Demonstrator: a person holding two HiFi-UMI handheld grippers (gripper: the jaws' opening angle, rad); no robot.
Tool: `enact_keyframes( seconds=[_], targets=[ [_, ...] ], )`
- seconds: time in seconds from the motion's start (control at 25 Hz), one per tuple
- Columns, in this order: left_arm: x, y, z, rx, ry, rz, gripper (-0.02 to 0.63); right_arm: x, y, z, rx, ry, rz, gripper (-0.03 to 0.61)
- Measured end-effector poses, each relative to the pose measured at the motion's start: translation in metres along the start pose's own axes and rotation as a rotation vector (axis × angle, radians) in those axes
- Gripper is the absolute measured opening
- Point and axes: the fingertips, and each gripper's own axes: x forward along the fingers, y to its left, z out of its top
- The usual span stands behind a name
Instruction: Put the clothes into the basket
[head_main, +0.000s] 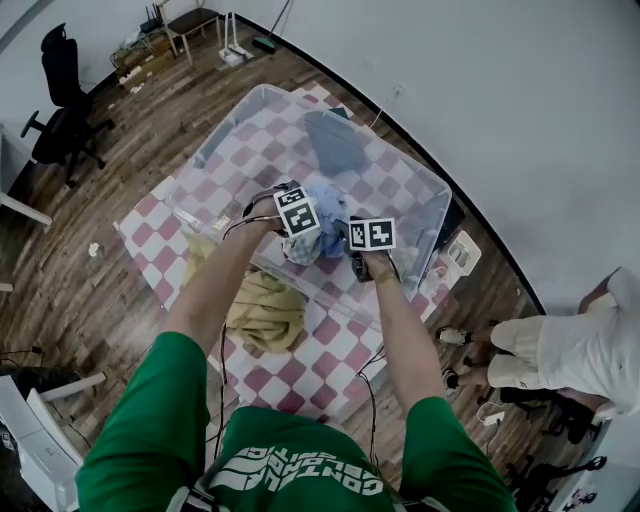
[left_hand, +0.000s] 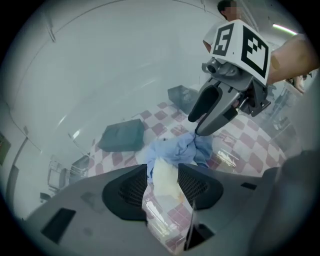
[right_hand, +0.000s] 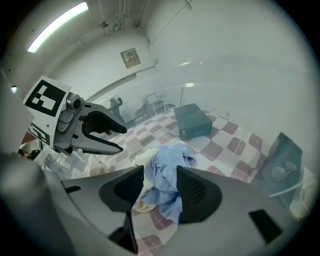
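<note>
A clear plastic basket stands on a red-and-white checked cloth. A light blue garment with a cream part lies bunched inside it near the front wall, under both grippers. My left gripper is open, and the cream fabric shows in the gap between its jaws. My right gripper is open too, with the blue fabric loose between its jaws. A dark grey folded garment lies at the basket's far end. A yellow garment lies outside the basket on the table.
The checked table stands on a wooden floor. A black office chair is at the far left. A person in white sits at the right. A white power strip lies by the basket's right corner.
</note>
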Motion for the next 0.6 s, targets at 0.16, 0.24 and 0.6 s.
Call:
enact_keyframes(
  seconds=[0.16, 0.24, 0.6],
  targets=[
    [-0.033, 0.006, 0.027, -0.047, -0.100, 0.050, 0.193, -0.035, 0.012, 0.027, -0.025, -0.106, -0.007, 0.196],
    [-0.051, 0.003, 0.041, -0.077, -0.155, 0.060, 0.186, -0.056, 0.019, 0.039, -0.035, -0.160, -0.002, 0.187],
    [-0.145, -0.032, 0.082, -0.213, -0.416, 0.082, 0.010, -0.151, 0.054, 0.058, -0.092, -0.369, 0.016, 0.011]
  ],
)
